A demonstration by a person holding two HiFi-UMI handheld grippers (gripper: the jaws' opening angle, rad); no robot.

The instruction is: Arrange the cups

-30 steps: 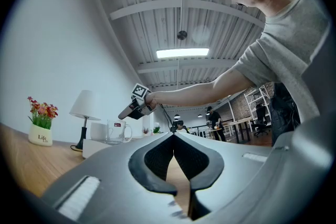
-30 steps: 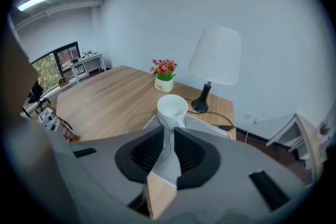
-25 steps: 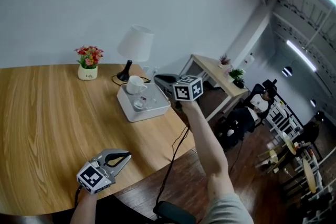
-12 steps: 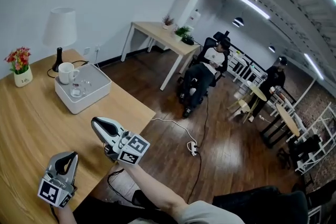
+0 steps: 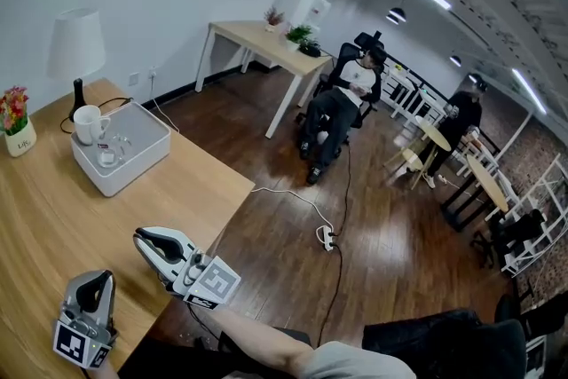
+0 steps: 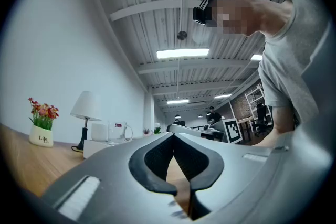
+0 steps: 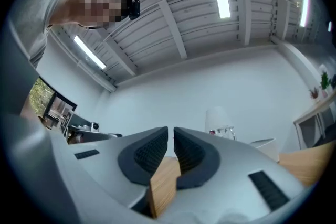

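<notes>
A white mug (image 5: 88,123) and clear glass cups (image 5: 112,149) stand in a white tray (image 5: 142,160) at the far end of the wooden table (image 5: 53,217). In the left gripper view a glass mug (image 6: 117,131) with a red label shows above the tray (image 6: 94,147). My left gripper (image 5: 99,278) sits low at the table's near edge, jaws shut on nothing (image 6: 173,135). Beside it, my right gripper (image 5: 140,235) is also shut and empty (image 7: 170,129). Both point toward the tray from well short of it.
A white lamp (image 5: 74,44) and a small pot of flowers (image 5: 13,124) stand behind the tray by the wall. The table's right edge drops to a wood floor with a cable and power strip (image 5: 325,237). People sit at desks farther off.
My right gripper has come down from near the tray to the table's near edge beside the left gripper. The head view has swung to the right. My left gripper has stayed put.
</notes>
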